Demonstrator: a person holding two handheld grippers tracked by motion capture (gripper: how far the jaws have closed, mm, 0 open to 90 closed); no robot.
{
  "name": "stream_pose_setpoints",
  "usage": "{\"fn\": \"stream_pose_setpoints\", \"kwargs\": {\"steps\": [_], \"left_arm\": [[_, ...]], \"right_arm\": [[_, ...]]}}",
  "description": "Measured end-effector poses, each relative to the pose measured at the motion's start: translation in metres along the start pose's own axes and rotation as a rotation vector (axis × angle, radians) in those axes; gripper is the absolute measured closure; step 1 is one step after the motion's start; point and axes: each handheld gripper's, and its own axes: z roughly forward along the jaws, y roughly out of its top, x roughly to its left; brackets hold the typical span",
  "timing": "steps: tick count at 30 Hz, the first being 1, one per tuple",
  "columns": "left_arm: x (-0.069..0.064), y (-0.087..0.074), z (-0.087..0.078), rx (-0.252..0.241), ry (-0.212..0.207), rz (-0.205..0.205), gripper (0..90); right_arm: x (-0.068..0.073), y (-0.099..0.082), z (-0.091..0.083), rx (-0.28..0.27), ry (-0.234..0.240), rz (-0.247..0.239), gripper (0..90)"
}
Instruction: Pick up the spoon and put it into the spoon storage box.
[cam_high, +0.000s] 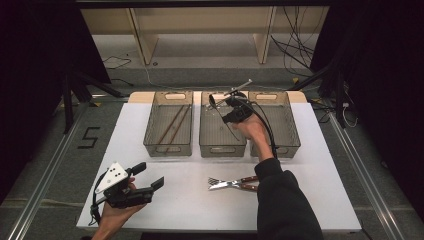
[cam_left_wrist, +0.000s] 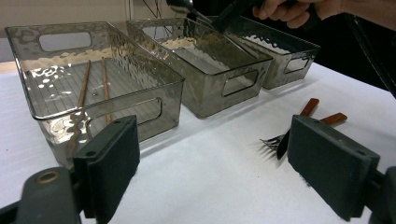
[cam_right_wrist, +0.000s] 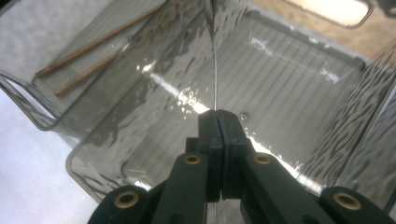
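At the left of the high view we see the left claw (cam_high: 150, 176) held low over the white tabletop (cam_high: 190, 200), its jaws spread with nothing between them. In the left gripper view the two black pads (cam_left_wrist: 112, 163) stand wide apart, bare tabletop between them.

Beyond it stand three clear bins in a row. The left bin (cam_high: 150, 135) holds two chopsticks (cam_high: 174, 125), lying lengthwise, front to back, slightly slanted. The middle bin (cam_high: 206, 137) is where the right claw (cam_high: 220, 102) hovers, over its far end.

The right claw is pressed together, pinching a spoon (cam_high: 214, 100) by its thin handle. In the left gripper view the spoon's bowl (cam_left_wrist: 180, 5) points up and to the left above the middle bin, the handle slanting down toward the claw. In the right gripper view we see the handle edge-on as a thin line (cam_right_wrist: 215, 70) running straight away from the closed tips (cam_right_wrist: 218, 122), over the ribbed floor of the middle bin; the bowl is cut off at the top there.

The right bin (cam_high: 292, 135) sits just beside the middle one. Nearer us, right of centre on the tabletop, lie a fork (cam_high: 222, 181) and a knife (cam_high: 227, 187) with wooden handles, side by side, tips pointing left, handles right.
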Motion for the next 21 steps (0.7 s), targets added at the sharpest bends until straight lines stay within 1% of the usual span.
{"fn": "stream_pose_setpoints", "kwargs": {"steps": [6, 12, 16, 18, 19, 21], "left_arm": [[0.0, 0.0, 0.0, 0.0, 0.0, 0.0, 16.7], [0.0, 0.0, 0.0, 0.0, 0.001, 0.0, 16.7], [0.0, 0.0, 0.0, 0.0, 0.001, 0.0, 16.7], [0.0, 0.0, 0.0, 0.002, 0.0, 0.001, 16.7], [0.0, 0.0, 0.0, 0.0, 0.0, 0.0, 16.7], [0.0, 0.0, 0.0, 0.001, 0.001, -0.001, 16.7]], "right_arm": [[-0.003, -0.007, 0.009, 0.027, -0.013, 0.025, 90.0], [-0.003, -0.011, 0.015, 0.042, -0.018, 0.033, 89.7], [-0.003, -0.013, 0.019, 0.051, -0.018, 0.029, 89.4], [-0.004, -0.014, 0.02, 0.055, -0.017, 0.039, 89.0], [-0.004, -0.014, 0.021, 0.058, -0.016, 0.045, 88.4], [-0.005, -0.014, 0.022, 0.05, 0.0, 0.058, 82.6]]}}
